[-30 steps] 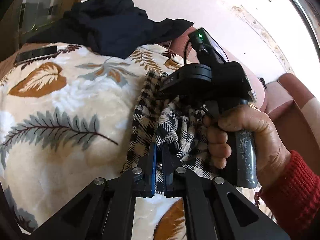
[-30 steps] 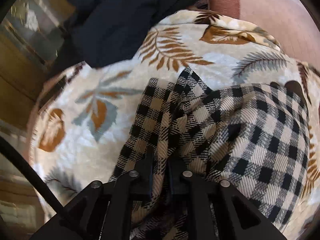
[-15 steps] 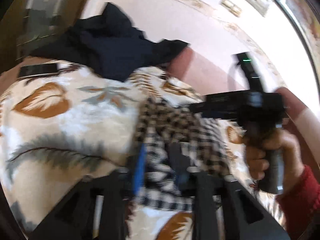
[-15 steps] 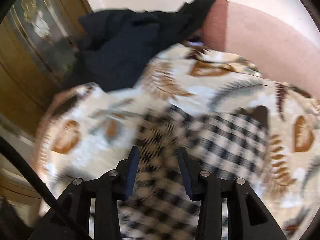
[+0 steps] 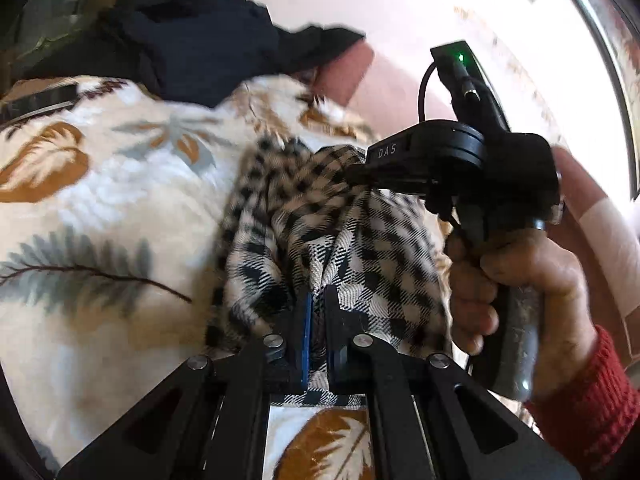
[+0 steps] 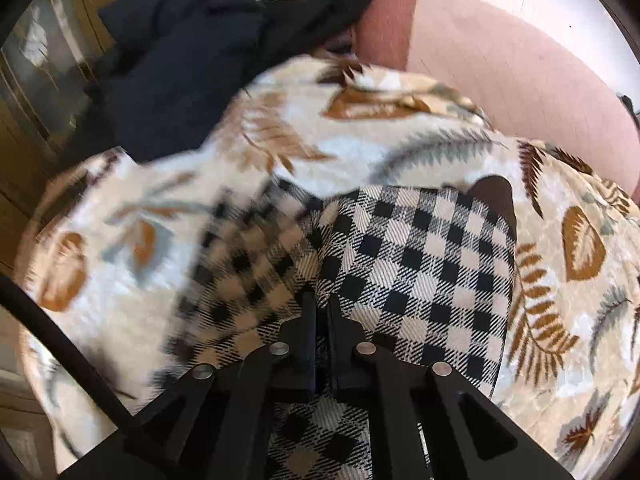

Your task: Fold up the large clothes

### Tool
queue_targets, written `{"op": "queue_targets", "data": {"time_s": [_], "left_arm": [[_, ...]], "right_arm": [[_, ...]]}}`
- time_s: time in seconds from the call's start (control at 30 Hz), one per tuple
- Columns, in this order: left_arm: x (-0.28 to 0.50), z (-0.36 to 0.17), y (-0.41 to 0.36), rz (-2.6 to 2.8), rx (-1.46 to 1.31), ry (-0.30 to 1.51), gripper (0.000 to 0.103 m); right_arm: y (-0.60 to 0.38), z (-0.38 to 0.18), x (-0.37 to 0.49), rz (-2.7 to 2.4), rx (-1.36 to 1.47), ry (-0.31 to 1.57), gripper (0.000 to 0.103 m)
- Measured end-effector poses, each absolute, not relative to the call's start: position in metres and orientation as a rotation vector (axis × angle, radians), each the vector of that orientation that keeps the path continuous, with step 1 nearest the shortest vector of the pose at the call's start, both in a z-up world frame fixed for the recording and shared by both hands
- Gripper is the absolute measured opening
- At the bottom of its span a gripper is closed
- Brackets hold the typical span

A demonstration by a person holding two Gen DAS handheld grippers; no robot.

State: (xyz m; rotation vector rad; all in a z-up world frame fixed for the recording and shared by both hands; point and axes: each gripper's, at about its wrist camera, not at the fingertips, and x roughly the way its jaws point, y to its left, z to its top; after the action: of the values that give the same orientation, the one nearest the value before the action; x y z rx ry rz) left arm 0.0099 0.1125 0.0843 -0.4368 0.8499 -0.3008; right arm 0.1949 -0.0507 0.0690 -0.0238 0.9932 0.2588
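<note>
Left gripper: clenched on a bunched fold of the checked garment; cloth shows in the narrow gap between its pads.
Right gripper: also clamped on the same garment, at a ridge where two layers meet.
Garment, place: it lies on the leaf-print blanket, between the two grippers, partly gathered into a heap – the right half looks flatter.
Garment, handling: I judge it soft and limp, rather thick woven cloth, not slippery and not fragile. It will sag and bunch when lifted, so the pull must be even from both sides.
Where to hold: better at an edge or a corner, not in the middle of a fold – now both grips seem to sit on gathered cloth, which edge I cannot tell.
Right hand: wrapped around the handle, red sleeve at the wrist, tool slanted down to the cloth.
Behind: a dark garment lies on the far end of the blanket, touching the pink sofa.
</note>
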Motion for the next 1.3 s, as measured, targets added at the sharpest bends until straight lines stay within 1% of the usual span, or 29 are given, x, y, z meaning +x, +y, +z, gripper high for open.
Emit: {"op": "queue_targets", "data": {"time_s": [0.1, 0.2, 0.27, 0.37, 0.43, 0.5, 0.57, 0.6, 0.63, 0.67, 0.7, 0.73, 0.8, 0.83, 0.9, 0.93, 0.97, 1.07, 1.13, 1.17, 1.2, 1.23, 1.27, 1.3], "left_arm": [[0.001, 0.084, 0.123, -0.244, -0.445, 0.846, 0.005], [0.004, 0.066, 0.12, -0.216, -0.447, 0.924, 0.005], [0.006, 0.054, 0.113, -0.212, -0.443, 0.98, 0.005], [0.002, 0.052, 0.109, -0.193, -0.404, 0.977, 0.006], [0.002, 0.054, 0.113, -0.215, -0.436, 0.974, 0.006], [0.002, 0.057, 0.118, -0.231, -0.469, 0.964, 0.007], [0.002, 0.06, 0.121, -0.228, -0.467, 0.95, 0.007], [0.001, 0.061, 0.123, -0.227, -0.467, 0.942, 0.008], [0.001, 0.062, 0.125, -0.226, -0.469, 0.933, 0.008], [0.0, 0.063, 0.127, -0.223, -0.471, 0.925, 0.008], [0.0, 0.065, 0.13, -0.209, -0.472, 0.914, 0.009], [0.001, 0.069, 0.137, -0.193, -0.47, 0.905, 0.009], [0.001, 0.073, 0.144, -0.153, -0.462, 0.877, 0.009], [0.004, 0.073, 0.147, -0.147, -0.463, 0.871, 0.009], [0.013, 0.076, 0.146, -0.175, -0.465, 0.864, 0.024], [0.018, 0.078, 0.142, -0.195, -0.456, 0.866, 0.044], [0.025, 0.08, 0.135, -0.216, -0.44, 0.866, 0.058], [0.044, 0.083, 0.112, -0.25, -0.358, 0.866, 0.064], [0.058, 0.072, 0.099, -0.25, -0.318, 0.912, 0.064], [0.067, 0.063, 0.095, -0.271, -0.323, 0.954, 0.059], [0.076, 0.055, 0.09, -0.312, -0.333, 1.005, 0.045], [0.084, 0.049, 0.085, -0.331, -0.316, 1.047, 0.016], [0.087, 0.049, 0.083, -0.319, -0.292, 1.052, 0.016], [0.088, 0.052, 0.083, -0.295, -0.269, 1.025, 0.016]], "right_arm": [[-0.027, 0.082, 0.196, 0.336, -0.007, 0.96, 0.005], [0.002, 0.071, 0.204, 0.371, -0.027, 0.977, 0.003], [0.02, 0.049, 0.212, 0.445, -0.024, 1.029, 0.002], [0.038, 0.01, 0.217, 0.513, -0.036, 1.121, 0.002], [0.045, -0.004, 0.213, 0.483, -0.092, 1.102, 0.003], [0.042, 0.009, 0.208, 0.505, -0.078, 1.079, 0.003], [0.023, 0.037, 0.203, 0.56, 0.033, 1.032, 0.004], [0.01, 0.052, 0.198, 0.565, 0.067, 0.995, 0.009], [-0.006, 0.069, 0.193, 0.56, 0.092, 0.95, 0.021], [-0.026, 0.084, 0.186, 0.552, 0.113, 0.905, 0.031], [-0.041, 0.092, 0.182, 0.538, 0.126, 0.878, 0.047], [-0.063, 0.102, 0.177, 0.506, 0.14, 0.845, 0.055], [-0.102, 0.107, 0.169, 0.44, 0.165, 0.816, 0.058], [-0.123, 0.104, 0.166, 0.402, 0.178, 0.816, 0.061], [-0.158, 0.091, 0.161, 0.341, 0.206, 0.831, 0.063], [-0.176, 0.08, 0.159, 0.315, 0.233, 0.851, 0.063], [-0.192, 0.067, 0.155, 0.299, 0.277, 0.874, 0.063], [-0.222, 0.035, 0.146, 0.316, 0.431, 0.909, 0.063], [-0.225, 0.017, 0.142, 0.366, 0.506, 0.926, 0.064], [-0.223, 0.011, 0.143, 0.383, 0.522, 0.936, 0.064], [-0.22, 0.003, 0.144, 0.406, 0.548, 0.943, 0.065], [-0.219, -0.002, 0.144, 0.416, 0.565, 0.935, 0.067], [-0.219, -0.005, 0.143, 0.424, 0.579, 0.927, 0.07], [-0.218, -0.007, 0.145, 0.432, 0.585, 0.923, 0.075]]}}
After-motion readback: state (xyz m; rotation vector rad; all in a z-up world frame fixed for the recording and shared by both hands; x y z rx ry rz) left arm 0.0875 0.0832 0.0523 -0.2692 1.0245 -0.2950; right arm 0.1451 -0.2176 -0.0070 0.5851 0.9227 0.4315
